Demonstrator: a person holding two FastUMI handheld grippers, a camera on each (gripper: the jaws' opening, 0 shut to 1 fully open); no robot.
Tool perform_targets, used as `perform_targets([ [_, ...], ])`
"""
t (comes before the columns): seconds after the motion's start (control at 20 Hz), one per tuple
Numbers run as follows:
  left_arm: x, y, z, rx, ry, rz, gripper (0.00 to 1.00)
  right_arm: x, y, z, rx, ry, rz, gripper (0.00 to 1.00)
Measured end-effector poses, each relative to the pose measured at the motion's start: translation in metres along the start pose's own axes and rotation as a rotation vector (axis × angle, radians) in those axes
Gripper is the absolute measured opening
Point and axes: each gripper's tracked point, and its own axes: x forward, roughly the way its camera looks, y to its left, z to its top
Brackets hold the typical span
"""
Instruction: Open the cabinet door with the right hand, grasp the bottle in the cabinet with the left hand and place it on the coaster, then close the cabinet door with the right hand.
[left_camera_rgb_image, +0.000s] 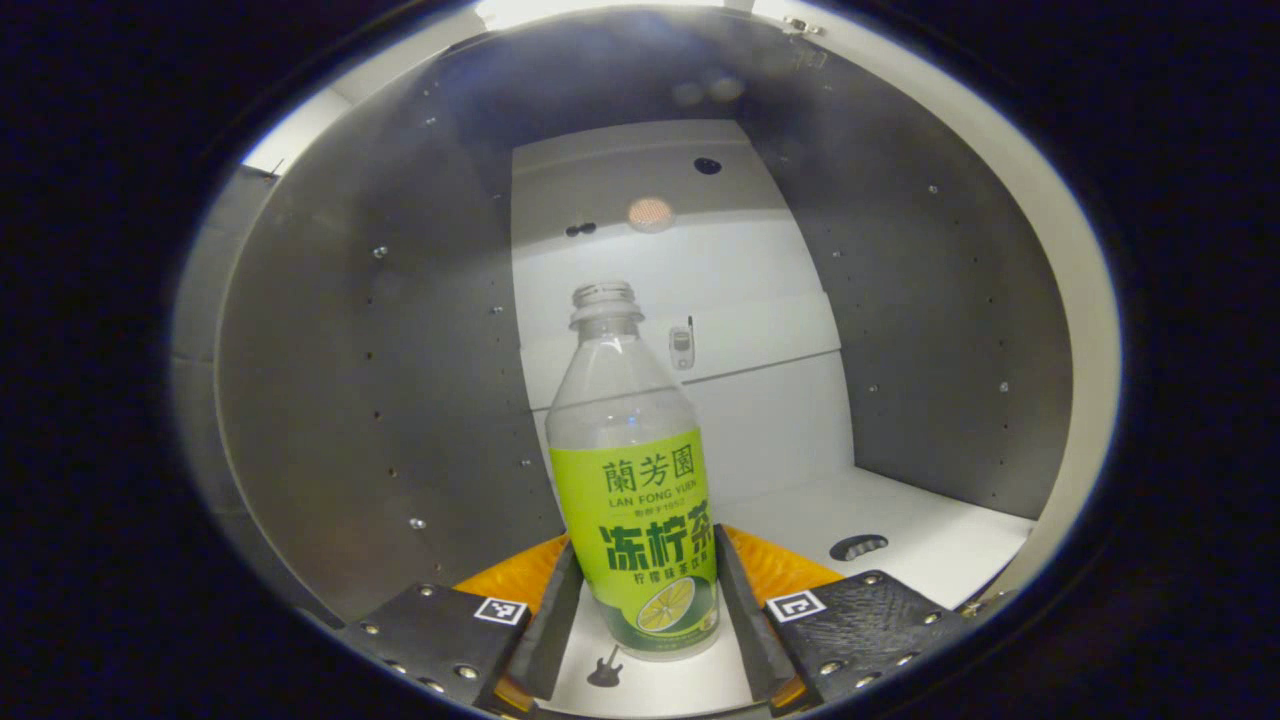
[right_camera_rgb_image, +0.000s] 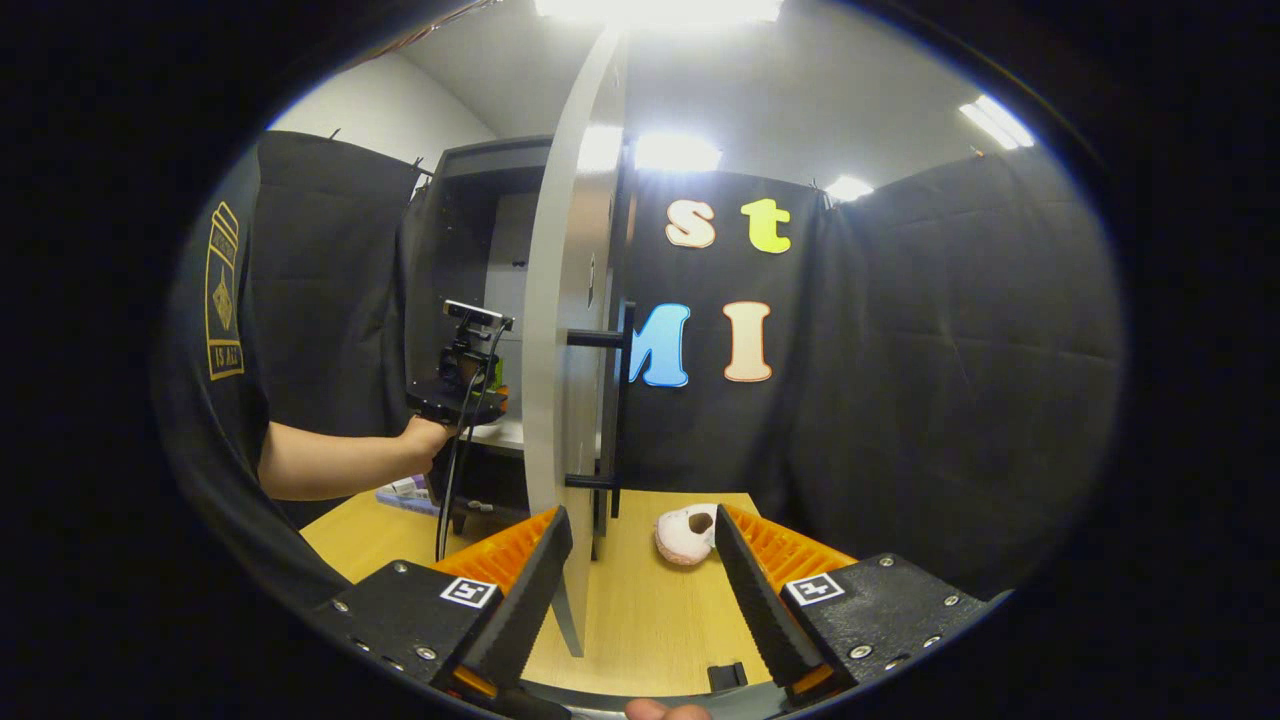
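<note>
Bottle (left_camera_rgb_image: 634, 470): clear glossy plastic, smooth printed label. Cabinet (left_camera_rgb_image: 380, 380): matt grey side panels, smooth white shelf floor. Cabinet door (right_camera_rgb_image: 560, 330): smooth matt white board. Tabletop (right_camera_rgb_image: 650, 610): light wood grain, satin

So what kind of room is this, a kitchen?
Probably not a kitchen: it looks like a test booth. Black cloth hangs as walls, one small cabinet stands on a wooden table, and inside it sits a lone bottle.

One bottle (left_camera_rgb_image: 634, 480), one cabinet (left_camera_rgb_image: 400, 350), one cabinet door (right_camera_rgb_image: 565, 340), one coaster (right_camera_rgb_image: 686, 534), two tongs.
</note>
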Motion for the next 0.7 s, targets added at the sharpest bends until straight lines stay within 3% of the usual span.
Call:
perform_targets([
  [0.2,-0.013,0.0,0.014,-0.015,-0.033,-0.04,0.67,0.004,-0.001,0.003,0.029,-0.026,-0.003,0.9],
  [0.3,-0.02,0.0,0.021,-0.035,-0.041,-0.055,0.72,0.005,0.0,0.005,0.046,-0.036,-0.004,0.9],
  [0.4,-0.026,0.003,0.034,-0.065,-0.058,-0.048,0.67,0.005,-0.004,0.004,0.037,-0.039,-0.011,0.9],
  [0.5,-0.033,0.011,0.049,-0.091,-0.079,-0.045,0.72,0.005,-0.011,0.003,0.014,-0.041,-0.02,0.9],
  [0.7,-0.057,0.016,0.047,-0.066,-0.095,-0.027,0.72,0.014,-0.045,-0.003,-0.029,-0.052,-0.141,0.91],
])
